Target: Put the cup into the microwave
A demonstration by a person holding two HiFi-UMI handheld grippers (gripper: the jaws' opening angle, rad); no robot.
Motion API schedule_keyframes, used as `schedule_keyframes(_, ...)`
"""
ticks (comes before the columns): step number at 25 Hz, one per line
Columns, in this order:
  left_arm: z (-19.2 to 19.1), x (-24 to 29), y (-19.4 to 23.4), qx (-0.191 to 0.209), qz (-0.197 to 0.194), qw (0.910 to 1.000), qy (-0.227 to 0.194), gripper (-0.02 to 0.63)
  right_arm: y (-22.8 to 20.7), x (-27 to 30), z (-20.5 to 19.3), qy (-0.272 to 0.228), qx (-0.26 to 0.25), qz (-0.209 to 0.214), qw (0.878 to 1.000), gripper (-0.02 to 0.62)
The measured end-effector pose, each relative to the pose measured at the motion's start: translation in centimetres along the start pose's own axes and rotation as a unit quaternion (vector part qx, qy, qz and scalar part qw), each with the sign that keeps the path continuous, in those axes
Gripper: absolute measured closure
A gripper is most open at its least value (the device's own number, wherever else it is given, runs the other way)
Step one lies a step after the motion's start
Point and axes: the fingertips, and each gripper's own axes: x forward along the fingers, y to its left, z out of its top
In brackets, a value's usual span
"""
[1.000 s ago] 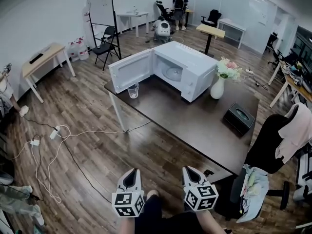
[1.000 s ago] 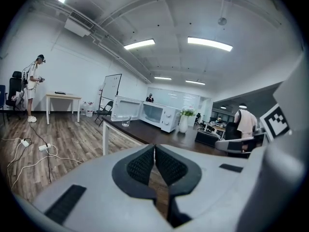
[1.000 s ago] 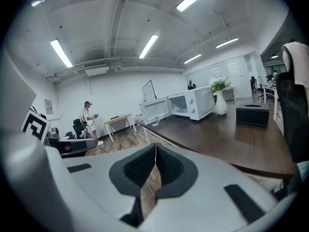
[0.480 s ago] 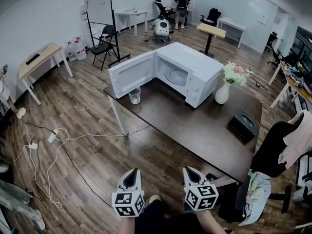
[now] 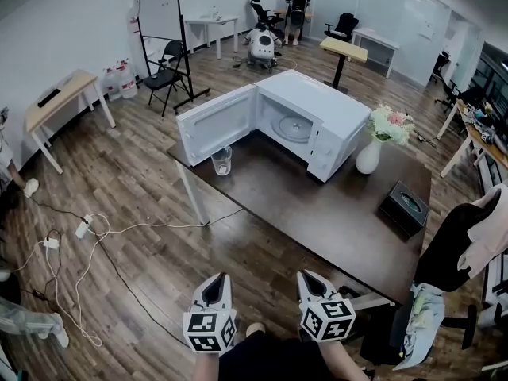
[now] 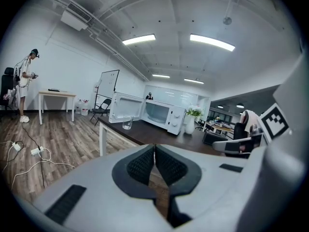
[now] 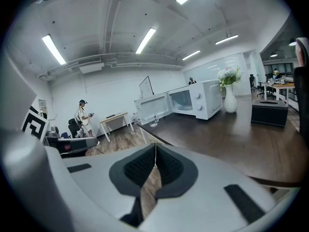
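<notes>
Two grippers low in front of me, left gripper (image 5: 217, 281) and right gripper (image 5: 309, 278), well short of the table (image 5: 317, 213). Fingers on both are pressed together with nothing between them.

Risks, my read, near to far:
- Loose cables (image 5: 95, 232) on the floor to my left: trip or snag if I drift that way.
- Fingers must open before they reach the cup (image 5: 221, 161), else they just shove it.
- Cup is clear, upright, near the table's left corner, just beside the open door (image 5: 214, 123) of the microwave (image 5: 321, 109). A nudge could tip it or send it off the edge.
- Door hangs out beside the cup, so it's a tight spot. A gripper could clip it on the lift or on the swing into the cavity.

Counts:
- 2 grippers
- 1 table in play
- 1 black box (image 5: 405, 206)
- 1 cup
- 1 vase of flowers (image 5: 370, 153)
- 1 microwave
- 2 people: one off left (image 6: 25, 83), one at the far end (image 5: 296, 5)
</notes>
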Motion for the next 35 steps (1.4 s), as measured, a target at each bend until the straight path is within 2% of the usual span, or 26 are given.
schedule_keyframes(21,0.3,-1.2,3.2,-0.016,0.036,0.9992,-0.008,0.598,2.1,2.5,-0.2,0.018,-0.006,0.026,0.999,0.601)
schedule_keyframes(35,2.8,4.0,5.9,-0.018,0.041,0.9989,-0.011,0.598,1.7,8.6,2.6,0.02,-0.01,0.04,0.999,0.601)
